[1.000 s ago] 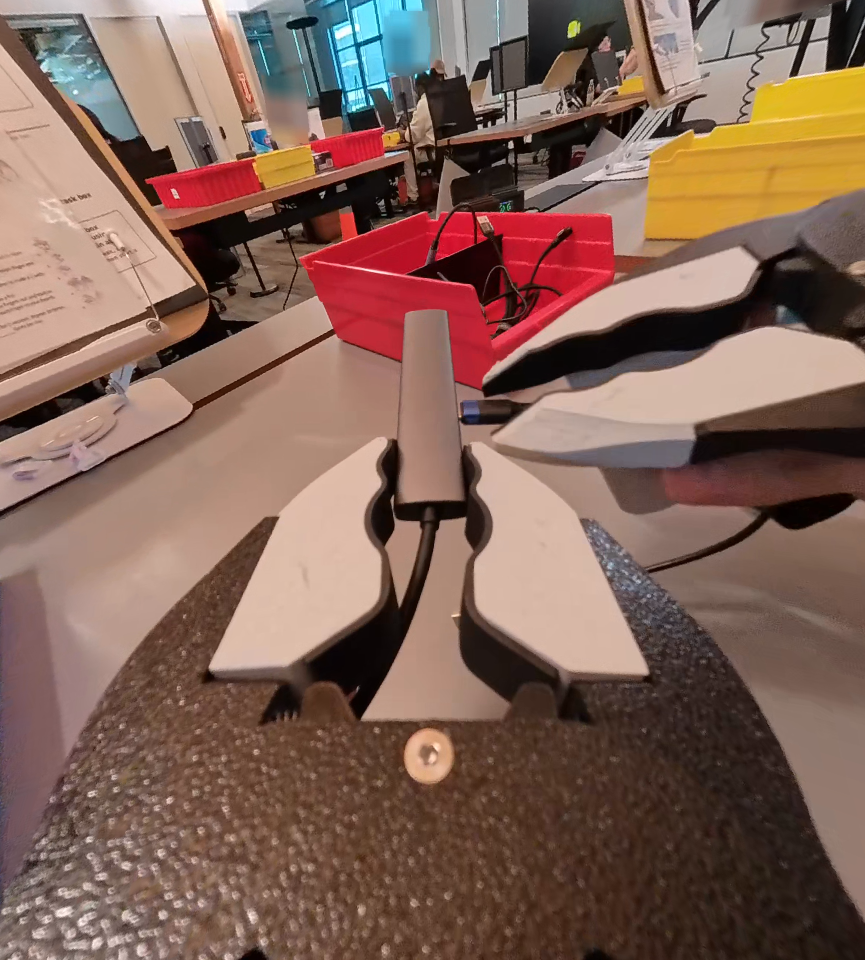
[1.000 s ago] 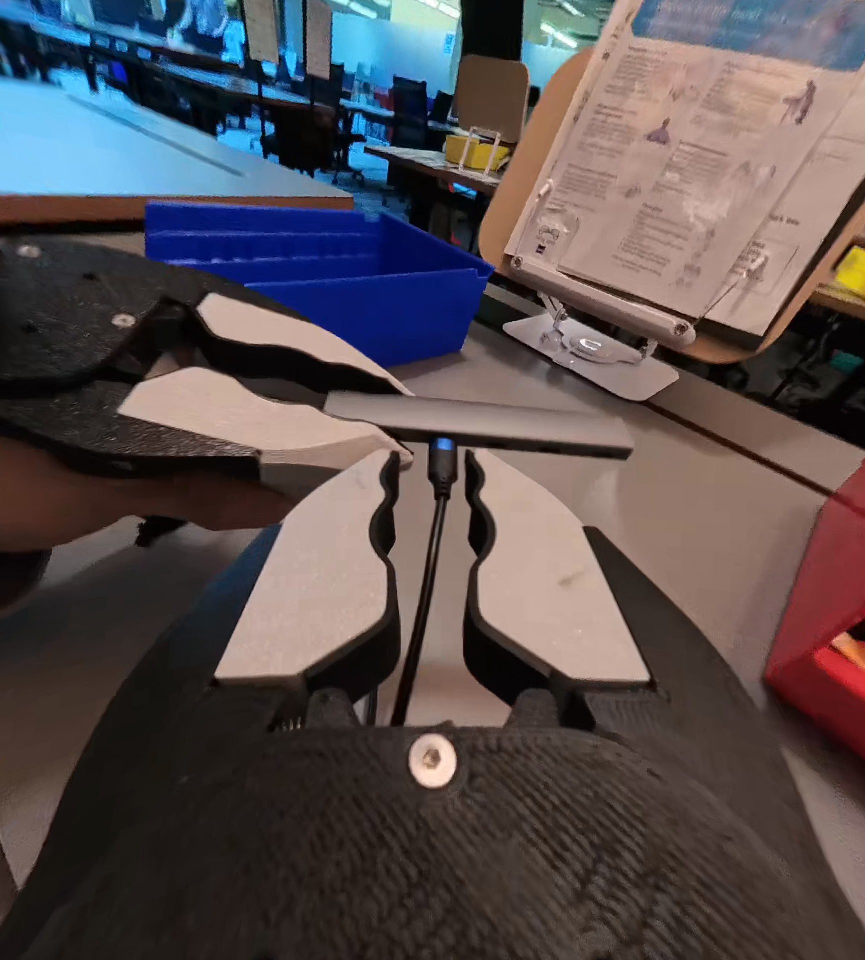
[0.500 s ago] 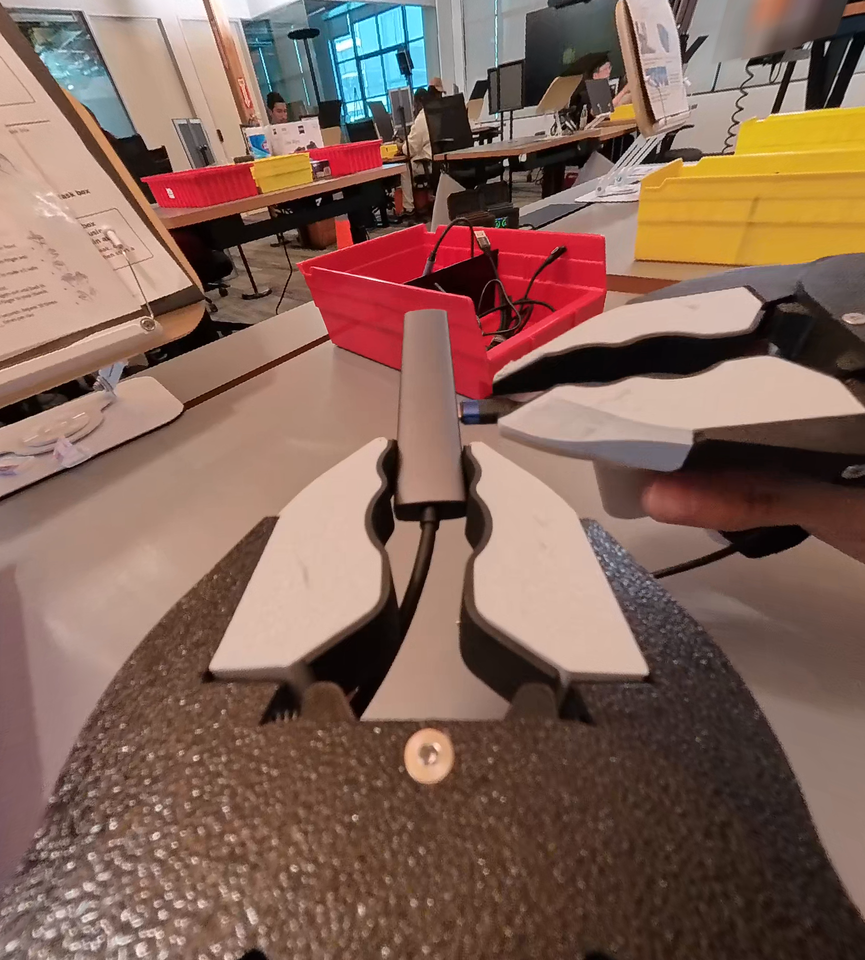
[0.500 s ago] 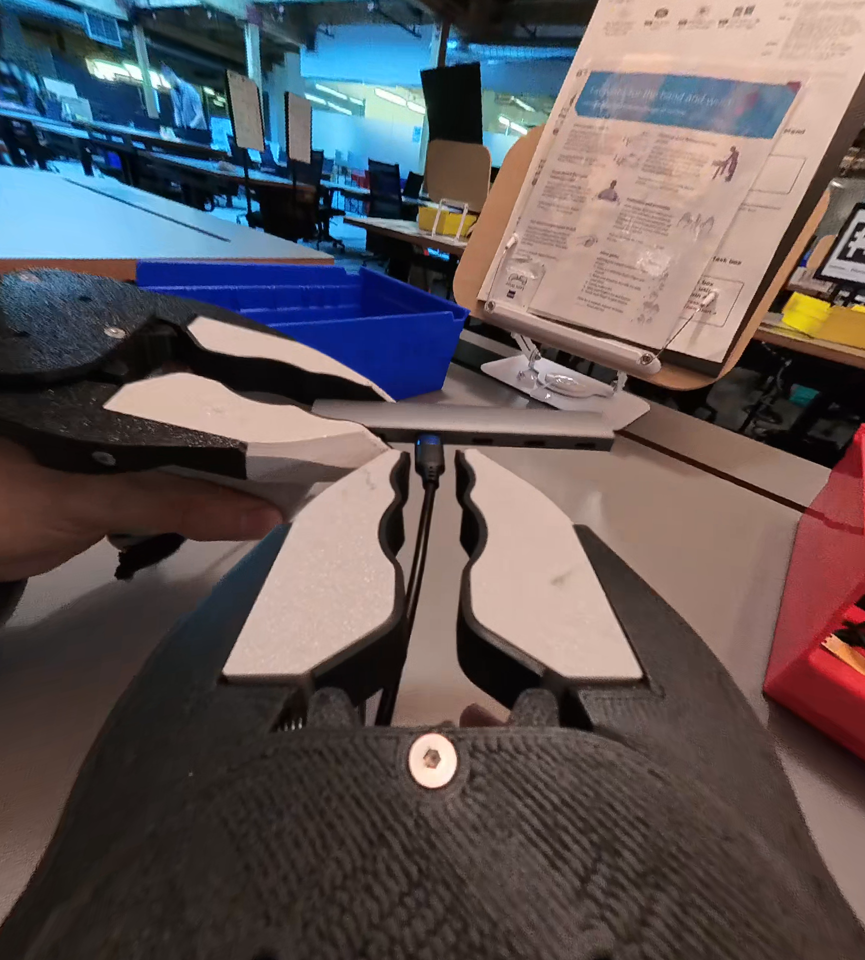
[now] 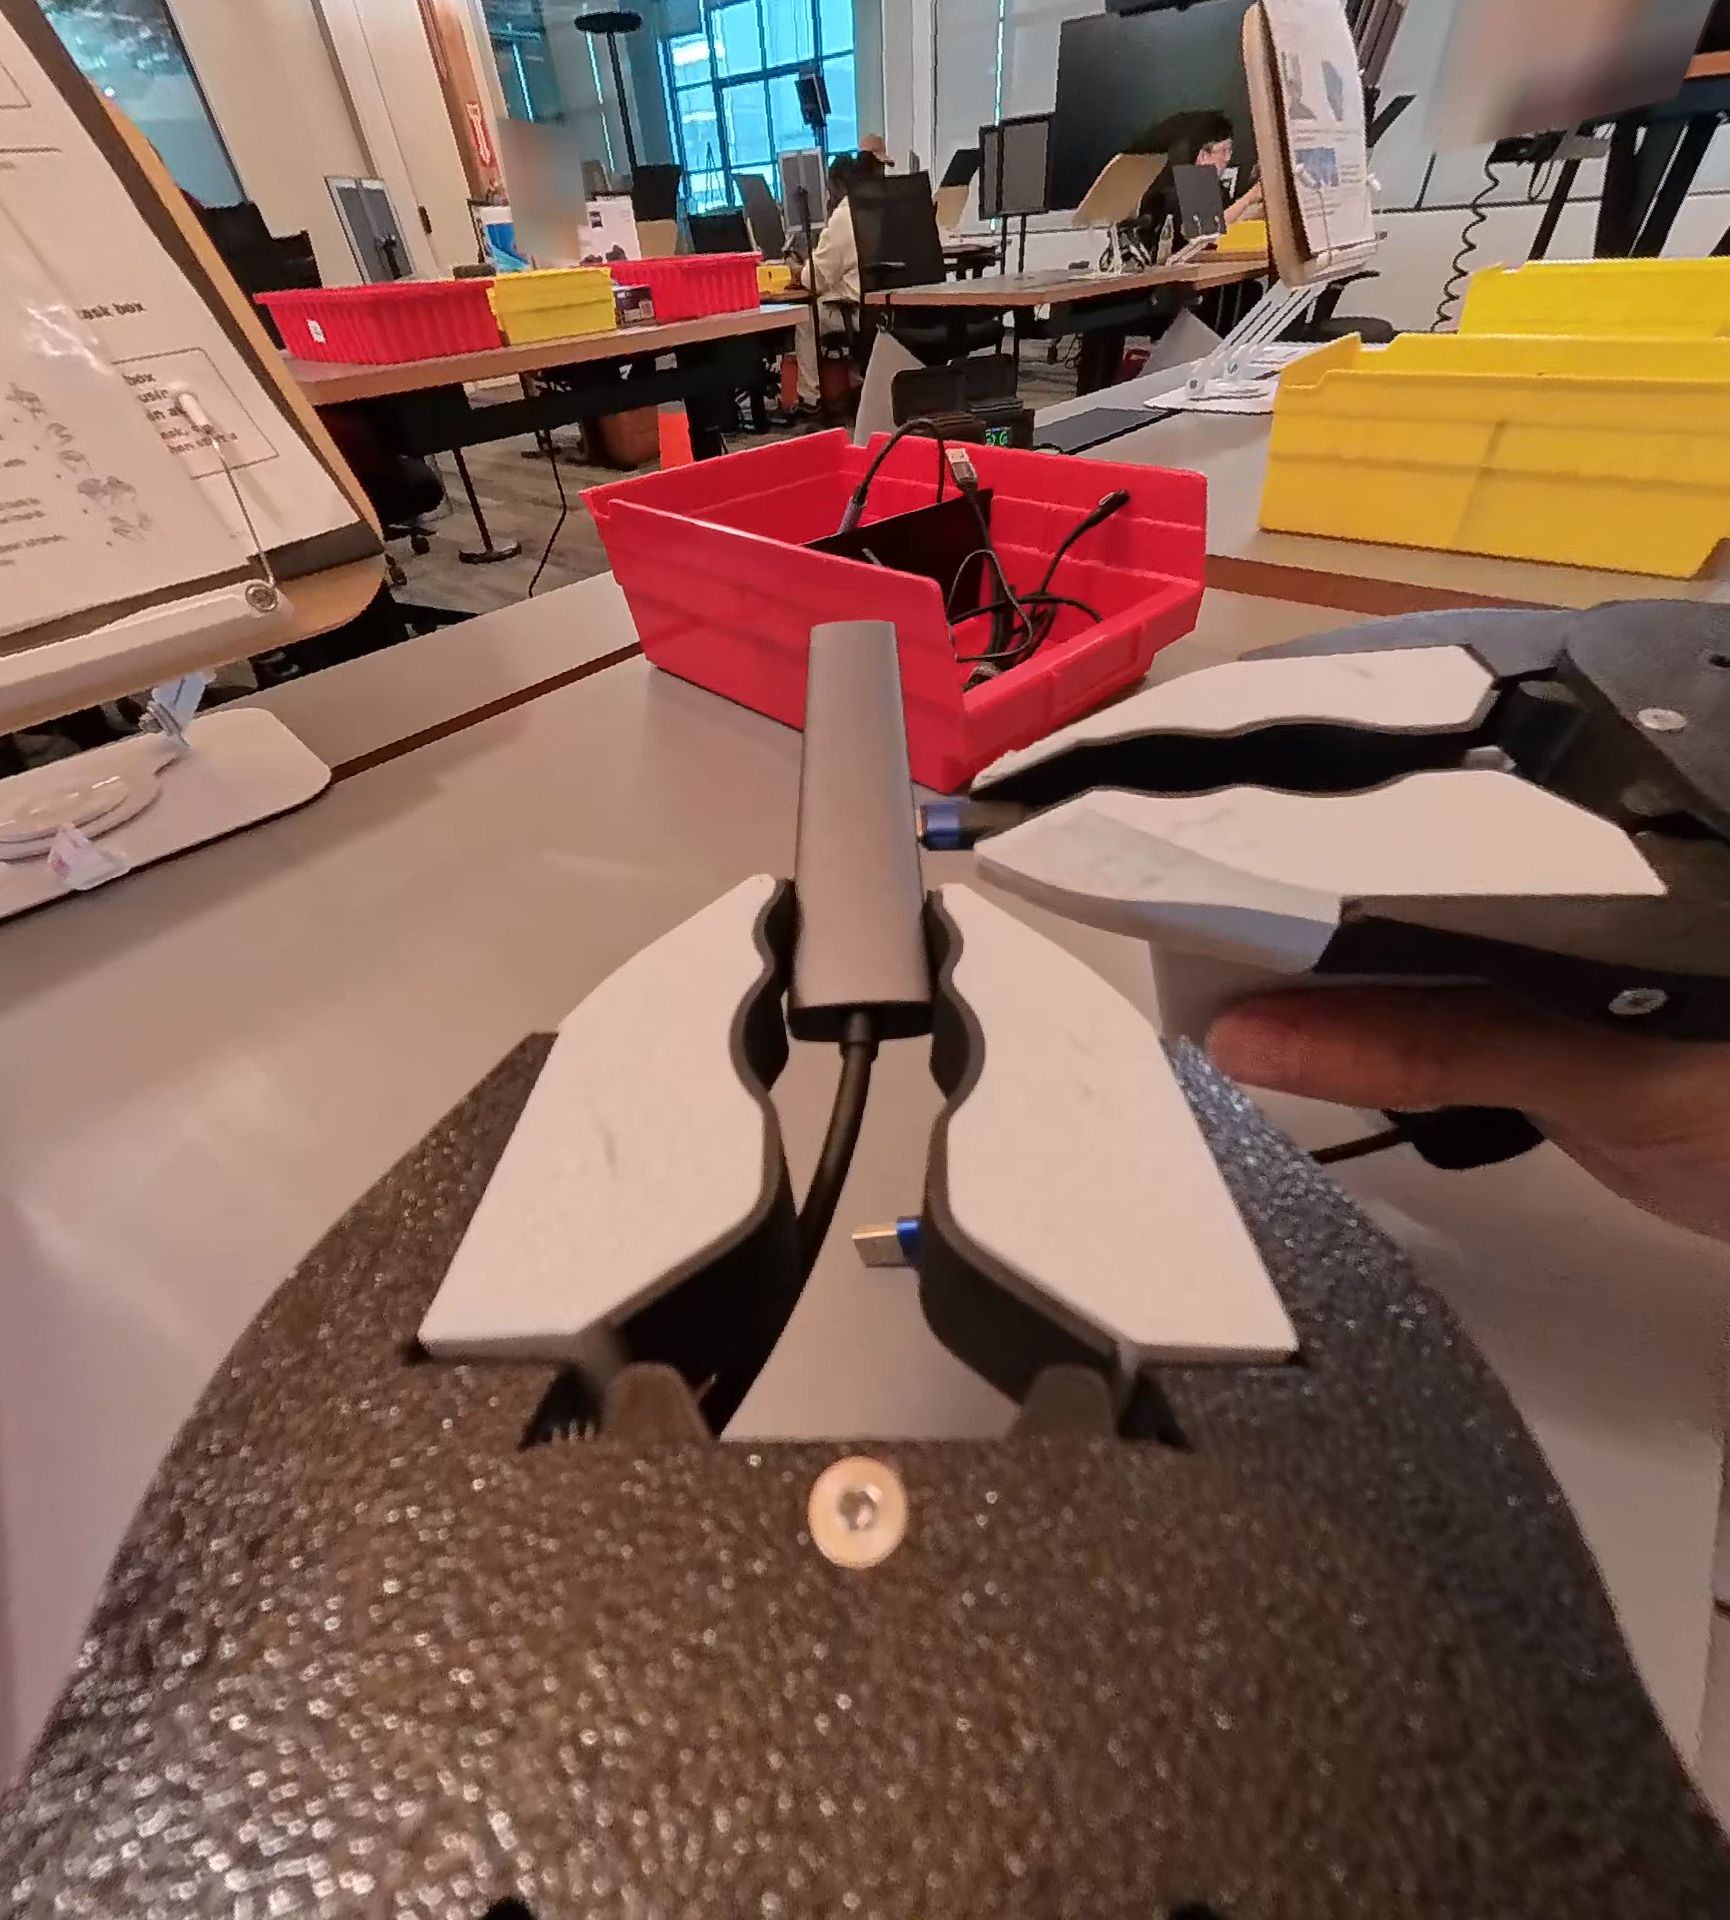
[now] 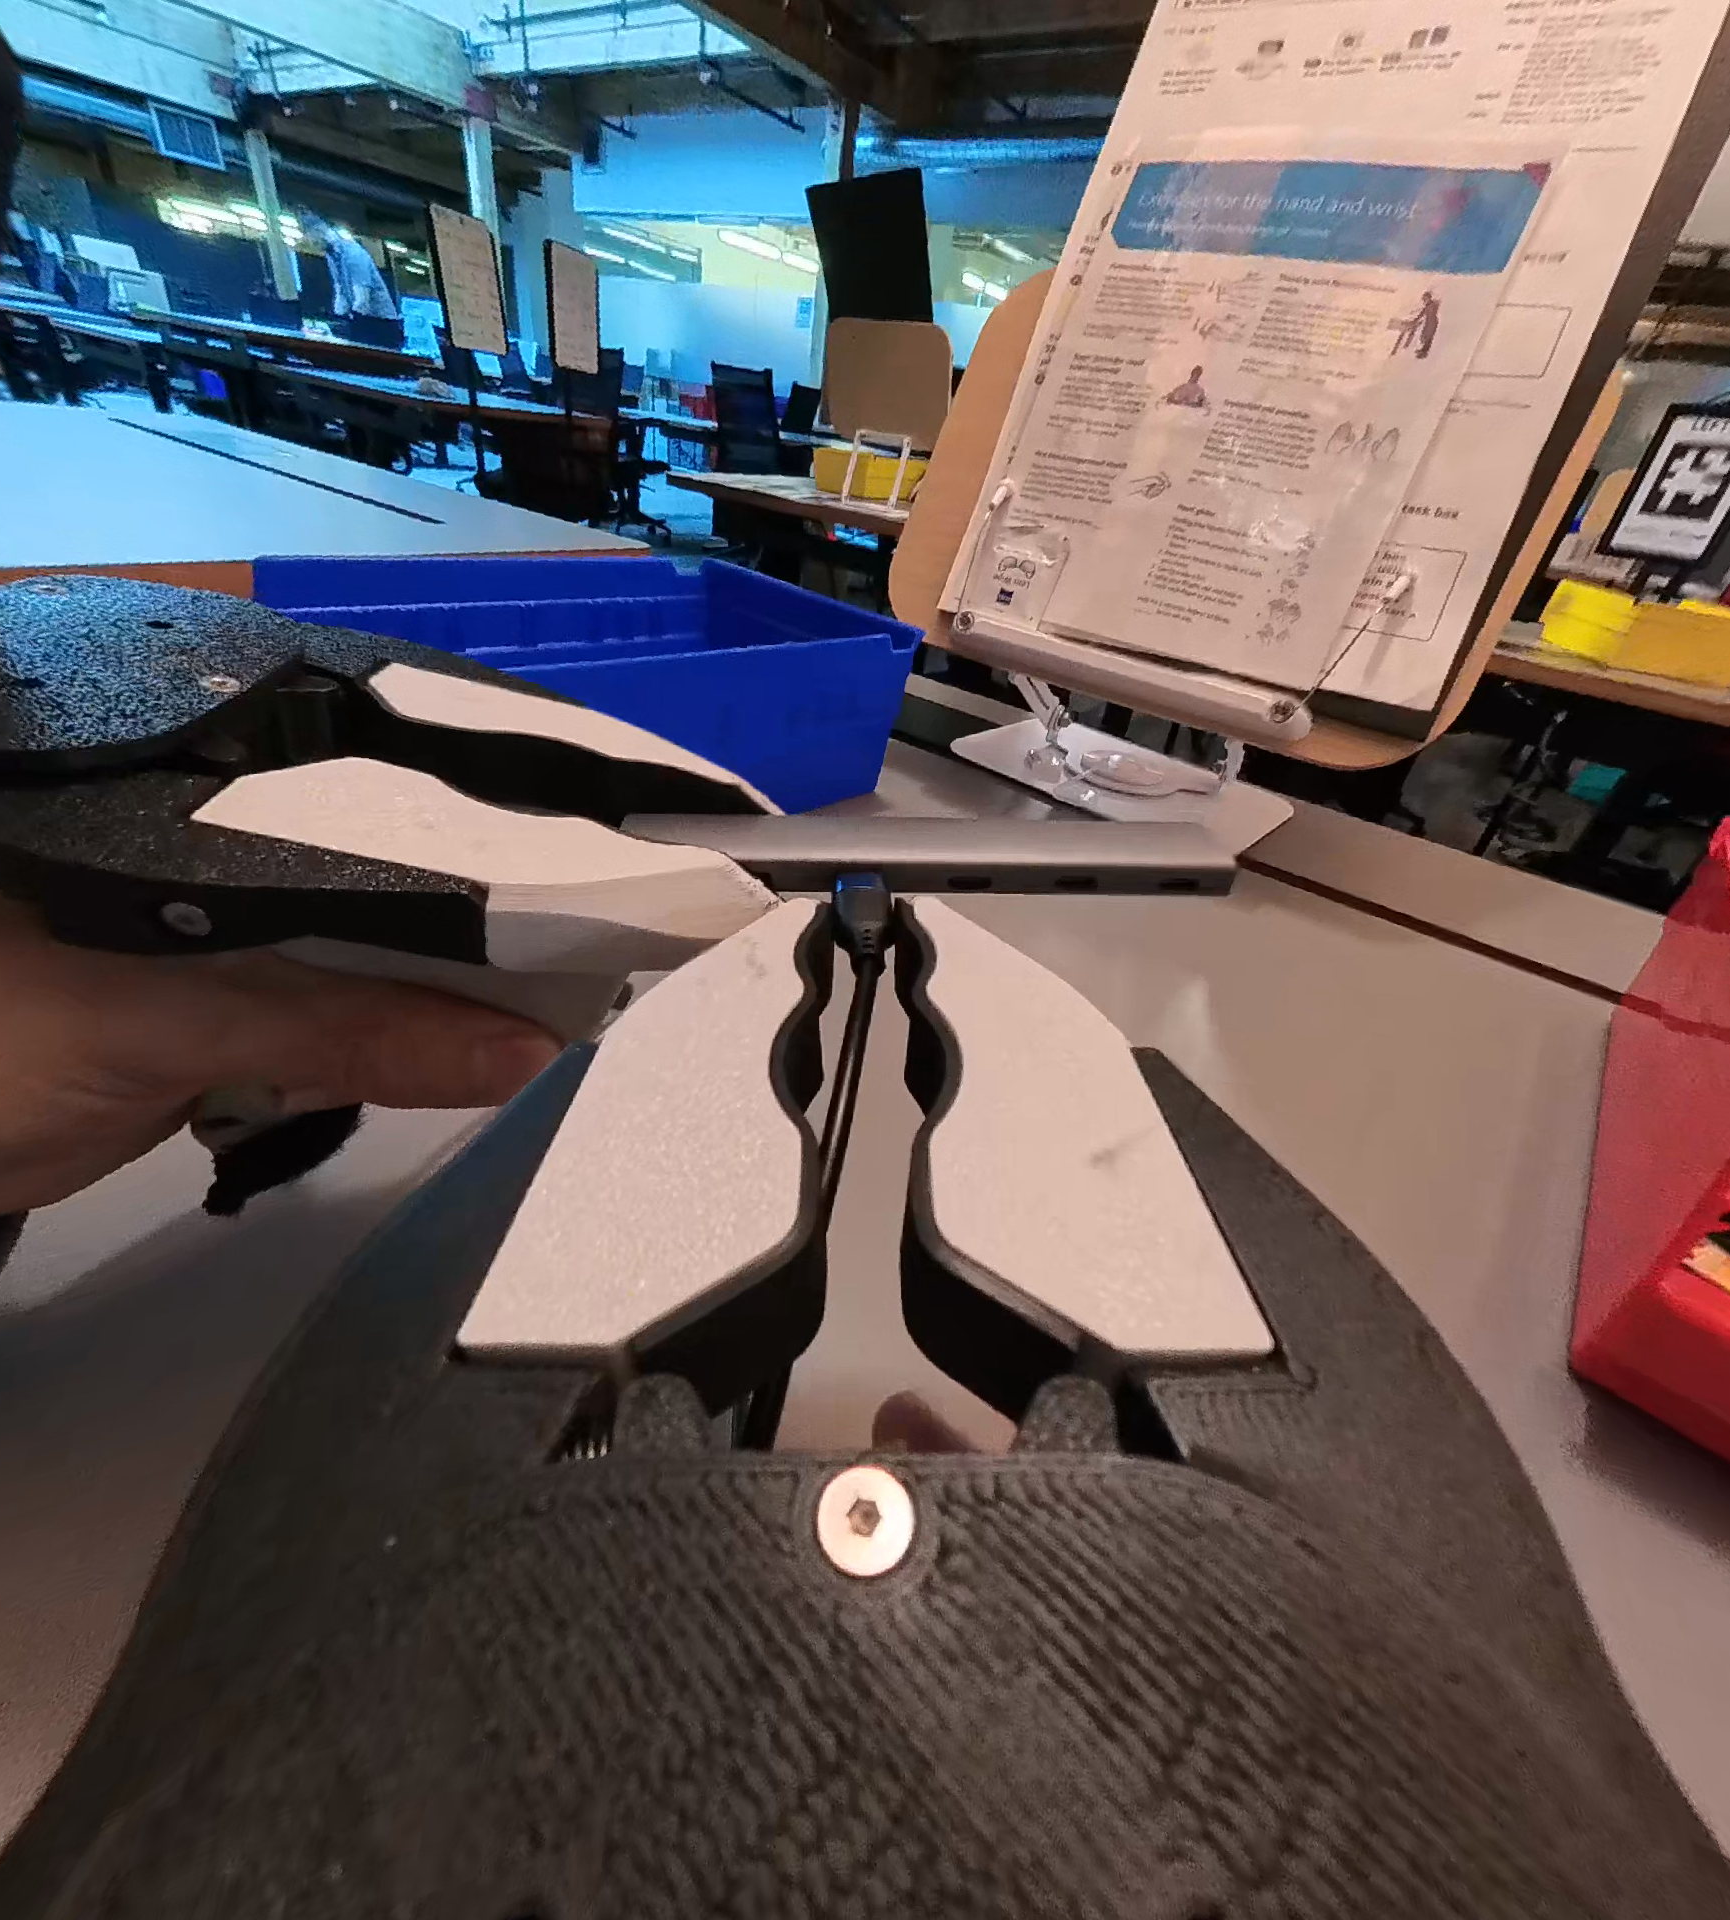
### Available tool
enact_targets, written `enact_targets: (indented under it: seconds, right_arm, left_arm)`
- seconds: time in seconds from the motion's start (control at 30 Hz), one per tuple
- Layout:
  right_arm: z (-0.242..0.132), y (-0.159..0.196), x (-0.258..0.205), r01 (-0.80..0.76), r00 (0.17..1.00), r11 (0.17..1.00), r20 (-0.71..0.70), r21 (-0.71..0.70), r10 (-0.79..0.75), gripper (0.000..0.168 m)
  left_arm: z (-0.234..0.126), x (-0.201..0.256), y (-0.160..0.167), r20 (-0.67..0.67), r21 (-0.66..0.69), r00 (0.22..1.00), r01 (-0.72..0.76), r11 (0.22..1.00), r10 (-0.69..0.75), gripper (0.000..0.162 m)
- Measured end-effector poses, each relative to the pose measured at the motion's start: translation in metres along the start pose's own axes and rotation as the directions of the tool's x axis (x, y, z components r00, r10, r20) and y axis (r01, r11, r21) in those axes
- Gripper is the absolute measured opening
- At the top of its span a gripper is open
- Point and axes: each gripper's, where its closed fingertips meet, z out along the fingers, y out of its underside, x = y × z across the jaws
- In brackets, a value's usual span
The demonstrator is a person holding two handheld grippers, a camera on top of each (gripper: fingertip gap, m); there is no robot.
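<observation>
My left gripper [image 5: 856, 894] is shut on the cable end of a slim grey USB hub [image 5: 856, 790], which points away from me above the grey table [image 5: 425, 987]. My right gripper [image 6: 859, 909] is shut on a black cable's blue-ringed plug [image 6: 859, 899]. The plug's tip meets the hub's [image 6: 944, 840] long side at a port; how deep it sits I cannot tell. In the left wrist view the right gripper [image 5: 975, 821] comes in from the right with the plug [image 5: 944, 826]. A loose blue-collared USB plug [image 5: 887, 1242] shows between my left fingers.
A red bin [image 5: 788, 634] with cables stands behind the hub and also shows in the right wrist view [image 6: 1692, 1143]. A blue bin [image 6: 736, 707], a document stand [image 6: 1256, 416] and yellow bins [image 5: 1515, 468] ring the work area. Hands hold both grippers. Left and right tips are no more than a few centimetres apart.
Both grippers keep their hold, and the plug stays at the hub's side. Both views have shifted: the blue bin has left the left wrist view, and the loose USB plug now shows between my left fingers.
</observation>
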Motion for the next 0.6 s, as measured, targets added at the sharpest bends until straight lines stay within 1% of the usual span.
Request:
enact_targets:
  seconds: [0.13, 0.23, 0.4, 0.43, 0.47, 0.5, 0.53, 0.57, 0.6]
  right_arm:
    - [0.001, 0.008, 0.000, -0.099, 0.994, 0.995, 0.036, -0.026, 0.100, 0.011]
    - [0.000, 0.013, -0.004, -0.115, 0.993, 0.992, 0.025, -0.058, 0.117, 0.011]
    - [-0.005, 0.005, -0.005, -0.105, 0.994, 0.993, -0.020, -0.049, 0.104, 0.011]
    - [-0.009, 0.006, -0.003, -0.074, 0.996, 0.995, -0.046, -0.067, 0.071, 0.011]
    - [-0.016, 0.008, -0.001, -0.023, 0.997, 0.997, -0.076, -0.079, 0.017, 0.011]
    - [-0.024, 0.011, 0.001, -0.018, 0.996, 0.997, -0.091, -0.075, 0.011, 0.011]
    - [-0.031, 0.012, 0.000, -0.088, 0.994, 0.995, -0.076, -0.053, 0.084, 0.011]
    - [-0.035, 0.014, 0.002, -0.174, 0.984, 0.984, -0.052, -0.050, 0.171, 0.011]
    - [-0.038, 0.013, 0.010, -0.203, 0.978, 0.979, -0.059, -0.032, 0.201, 0.011]
  left_arm:
    - [0.002, -0.001, 0.005, 0.009, -0.007, 1.000, 0.017, 1.000, -0.017, 0.023]
    - [0.000, -0.002, 0.005, -0.013, -0.011, 1.000, 0.026, 1.000, -0.026, 0.023]
    - [-0.004, 0.000, -0.003, 0.021, 0.001, 0.999, -0.043, 0.999, 0.043, 0.024]
    - [-0.006, -0.014, -0.005, 0.107, 0.013, 0.994, -0.037, 0.999, 0.035, 0.023]
    - [-0.015, -0.041, -0.008, 0.226, 0.043, 0.974, -0.042, 0.998, 0.031, 0.023]
    - [-0.025, -0.063, -0.012, 0.239, 0.080, 0.971, 0.001, 0.997, -0.020, 0.023]
    - [-0.032, -0.072, -0.020, 0.161, 0.121, 0.976, 0.124, 0.985, -0.143, 0.023]
    - [-0.040, -0.072, -0.036, 0.086, 0.177, 0.970, 0.208, 0.962, -0.226, 0.023]
    - [-0.047, -0.065, -0.052, 0.058, 0.228, 0.976, 0.191, 0.955, -0.209, 0.023]
